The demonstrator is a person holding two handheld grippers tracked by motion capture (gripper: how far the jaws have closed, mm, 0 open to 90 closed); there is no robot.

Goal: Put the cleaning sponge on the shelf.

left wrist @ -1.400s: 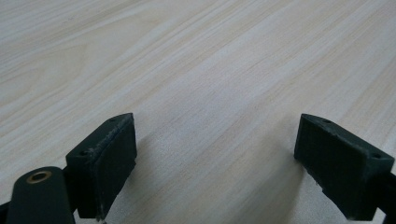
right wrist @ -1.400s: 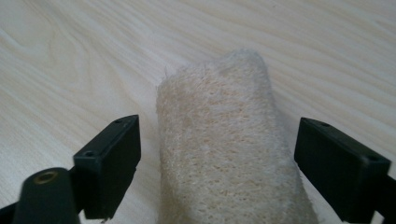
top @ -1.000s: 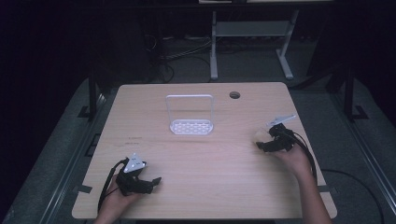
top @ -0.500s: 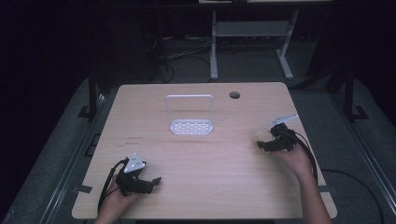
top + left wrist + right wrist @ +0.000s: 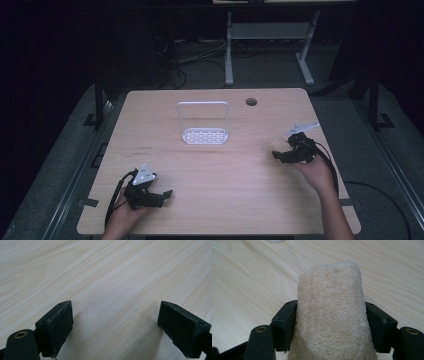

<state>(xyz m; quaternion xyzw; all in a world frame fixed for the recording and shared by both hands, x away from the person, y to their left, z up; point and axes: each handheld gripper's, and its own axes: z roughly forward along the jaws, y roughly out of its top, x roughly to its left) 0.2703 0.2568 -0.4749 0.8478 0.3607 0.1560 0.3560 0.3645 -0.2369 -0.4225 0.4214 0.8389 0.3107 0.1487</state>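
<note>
The right gripper (image 5: 330, 322) clamps a loofah (image 5: 330, 310), a pale, fibrous, roughly cylindrical sponge. In the right gripper view both black pads press against its sides, with the loofah rising out past the jaw tips and its rounded end pointing away over the surface (image 5: 249, 277). In the high view the right gripper (image 5: 278, 151) sits at the right side of the surface (image 5: 225, 175), near the edge, with the loofah (image 5: 276, 144) a small pale patch at its jaw end, pointing left toward the middle. The person's right hand (image 5: 312, 167) grips the tool from behind, cable trailing along the forearm

The left gripper (image 5: 115, 325) is wide open with nothing between its jaws; the left gripper view has bare wood grain in the gap, the pads close above the surface. In the high view it (image 5: 165, 194) lies near the front left corner, held in the left hand (image 5: 125, 210), jaws pointing right

A white rack (image 5: 204, 125) with an upright wire frame and a perforated base stands toward the far middle of the surface, well apart from both grippers. A round hole (image 5: 251, 102) is cut in the surface just beyond it to the right
</note>
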